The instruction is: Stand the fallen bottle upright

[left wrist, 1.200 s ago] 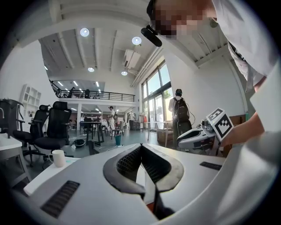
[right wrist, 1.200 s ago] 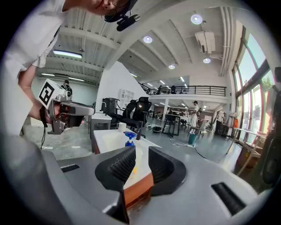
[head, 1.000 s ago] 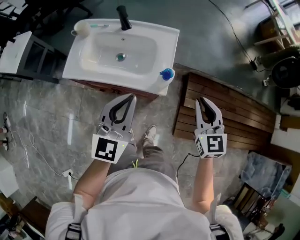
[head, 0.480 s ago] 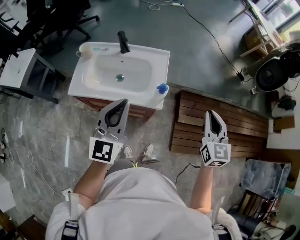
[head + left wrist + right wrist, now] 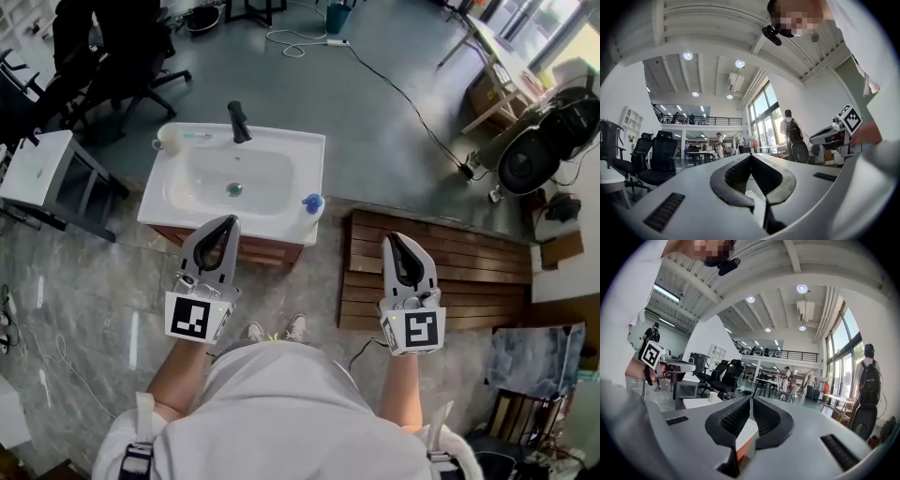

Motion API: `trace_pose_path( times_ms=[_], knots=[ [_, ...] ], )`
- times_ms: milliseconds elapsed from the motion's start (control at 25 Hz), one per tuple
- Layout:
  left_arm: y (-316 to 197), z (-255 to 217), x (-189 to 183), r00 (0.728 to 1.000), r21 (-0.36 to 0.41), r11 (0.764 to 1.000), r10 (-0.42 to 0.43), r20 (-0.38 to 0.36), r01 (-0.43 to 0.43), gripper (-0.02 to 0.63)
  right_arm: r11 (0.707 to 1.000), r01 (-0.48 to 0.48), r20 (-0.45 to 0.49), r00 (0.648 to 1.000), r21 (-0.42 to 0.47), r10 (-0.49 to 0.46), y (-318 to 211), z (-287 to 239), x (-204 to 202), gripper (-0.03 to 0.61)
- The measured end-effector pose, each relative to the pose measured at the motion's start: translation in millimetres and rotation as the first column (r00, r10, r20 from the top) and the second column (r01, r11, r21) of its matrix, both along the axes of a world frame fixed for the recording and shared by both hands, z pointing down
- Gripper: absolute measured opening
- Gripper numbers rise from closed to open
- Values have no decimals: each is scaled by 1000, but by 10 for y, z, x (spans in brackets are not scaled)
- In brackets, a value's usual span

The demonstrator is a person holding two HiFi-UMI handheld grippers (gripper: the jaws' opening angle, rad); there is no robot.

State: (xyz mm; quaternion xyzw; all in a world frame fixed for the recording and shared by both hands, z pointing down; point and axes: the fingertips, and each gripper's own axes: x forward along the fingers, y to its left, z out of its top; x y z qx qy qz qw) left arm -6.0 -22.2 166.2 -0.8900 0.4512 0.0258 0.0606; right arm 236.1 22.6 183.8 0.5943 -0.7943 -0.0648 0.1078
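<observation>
While left claw (image 5: 227, 222) and right claw (image 5: 395, 240) hover shut and empty, the blue-capped bottle (image 5: 312, 202) sits on the sink (image 5: 307, 169) corner. It's probably light, slippery plastic, so grip mid-body.

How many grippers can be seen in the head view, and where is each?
2. The left gripper is at the left, in front of the washbasin; the right gripper is at the right, over the wooden slatted platform. Both are shut and empty. None seems hidden.

Ahead of the left gripper (image 5: 226, 223) were a white sink (image 5: 286, 142), black tap (image 5: 239, 122) and blue-topped bottle (image 5: 312, 202); under the right gripper (image 5: 399, 240), brown slats (image 5: 473, 258).
</observation>
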Motion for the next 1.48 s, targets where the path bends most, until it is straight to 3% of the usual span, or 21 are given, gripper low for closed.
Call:
trace_pose_path(
  times_ms=[160,480,1480],
  knots=[
    [1,-111,-51,1000,17,1000,-20,5,20,18,998,-29,62,998,56,25,175,-211,4,49],
    [-73,-129,26,1000,20,999,-27,-3,27,18,996,-80,174,982,34,73,375,-119,282,48],
    [-190,9,70,995,26,995,-95,40,94,18,998,-30,161,987,55,20,-61,-30,405,43]
  ],
)
